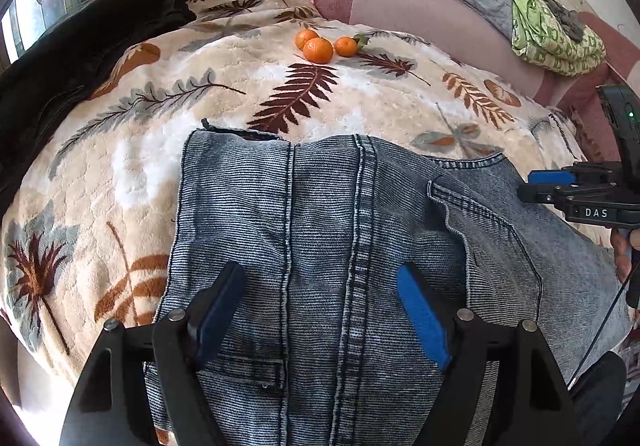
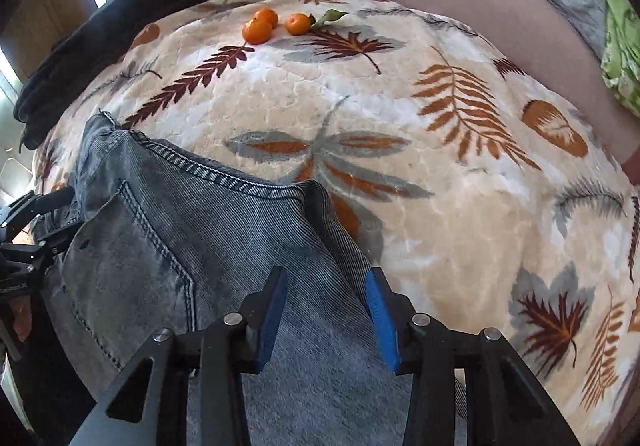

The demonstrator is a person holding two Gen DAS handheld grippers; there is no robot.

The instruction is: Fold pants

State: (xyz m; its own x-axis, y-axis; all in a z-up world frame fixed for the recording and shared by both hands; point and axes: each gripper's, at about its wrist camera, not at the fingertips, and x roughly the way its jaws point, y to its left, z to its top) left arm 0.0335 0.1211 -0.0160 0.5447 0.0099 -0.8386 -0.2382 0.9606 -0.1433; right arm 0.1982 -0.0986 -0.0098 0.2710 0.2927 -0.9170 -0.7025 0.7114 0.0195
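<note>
My left gripper (image 1: 320, 322) and right gripper (image 2: 326, 320) hover with jaws apart, holding nothing, over jeans (image 1: 340, 246) lying partly folded at lower centre; next I likely grasp an edge.

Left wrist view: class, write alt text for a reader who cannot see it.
Blue-grey jeans lie spread on a leaf-patterned blanket, with the left claw open above them, gripping nothing. The right claw reaches in from the right edge near the jeans' side. Three mandarins sit farther back on the blanket, and a black garment lies to the left.
</note>
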